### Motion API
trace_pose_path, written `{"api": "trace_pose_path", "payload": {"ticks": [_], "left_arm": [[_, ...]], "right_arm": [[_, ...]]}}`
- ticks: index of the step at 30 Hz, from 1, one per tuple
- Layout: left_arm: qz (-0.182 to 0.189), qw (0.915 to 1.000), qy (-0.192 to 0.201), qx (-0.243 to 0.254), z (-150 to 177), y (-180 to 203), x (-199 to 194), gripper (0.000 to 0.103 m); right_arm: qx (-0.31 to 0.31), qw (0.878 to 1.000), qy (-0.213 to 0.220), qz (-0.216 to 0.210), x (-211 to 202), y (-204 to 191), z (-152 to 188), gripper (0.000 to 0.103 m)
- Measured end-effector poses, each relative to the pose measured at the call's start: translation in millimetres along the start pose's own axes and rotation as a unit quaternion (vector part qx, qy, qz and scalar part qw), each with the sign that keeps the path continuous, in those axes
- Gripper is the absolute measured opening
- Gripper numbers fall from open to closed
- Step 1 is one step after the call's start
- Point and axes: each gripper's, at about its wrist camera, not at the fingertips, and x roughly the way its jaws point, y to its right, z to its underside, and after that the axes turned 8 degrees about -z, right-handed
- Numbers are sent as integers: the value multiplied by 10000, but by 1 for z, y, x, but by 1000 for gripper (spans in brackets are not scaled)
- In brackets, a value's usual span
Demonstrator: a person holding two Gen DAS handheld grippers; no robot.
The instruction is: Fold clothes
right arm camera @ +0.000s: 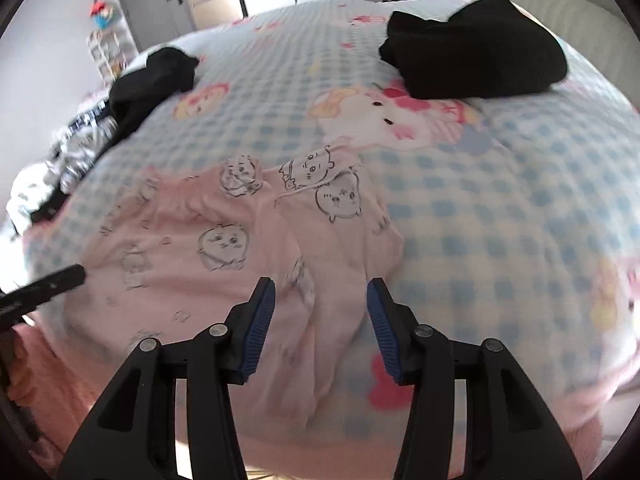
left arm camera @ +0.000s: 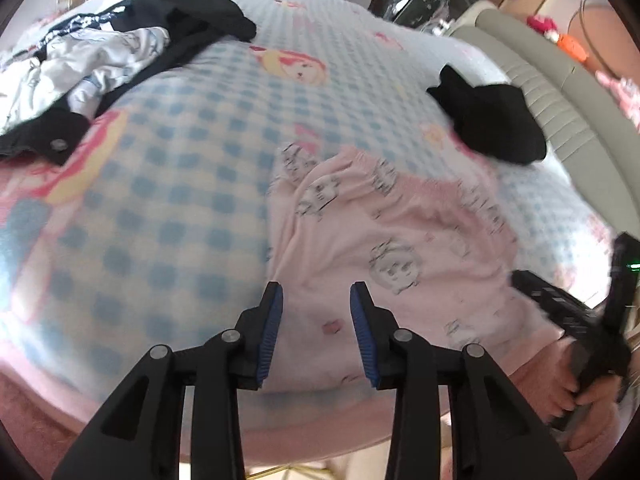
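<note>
While both grippers hang over the bed, neither holds anything. The left gripper has its jaws partway apart w/ nothing between the blue pads, poised above the near left part of the pink garment. The right gripper is likewise partway open, pads clear of cloth, above the garment's near right part.

The pink garment, printed w/ small cartoon faces, lies crumpled on the blue-checked cartoon bedspread near the front edge of the bed, wrinkled approx. down its middle. A folded black garment sits farther back towards the pale headboard, well apart from the pink one. At the far left, a heap of black & white clothes lies unfolded. In the left wrist view, a hand grips the other tool's handle at the right edge.
</note>
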Motion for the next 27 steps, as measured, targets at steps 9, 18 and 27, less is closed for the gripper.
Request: {"api": "trace_pose_path", "payload": {"ticks": [9, 18, 27], "left_arm": [[-954, 9954, -37, 52, 18, -17, -7, 40], [-220, 9982, 553, -24, 24, -6, -30, 38], [217, 9985, 331, 383, 24, 32, -18, 39]], "right_arm": [[219, 9988, -232, 371, -13, 15, 32, 54], [571, 9978, -176, -280, -36, 10, 32, 54], [868, 9942, -293, -569, -17, 9, 34, 54]]}}
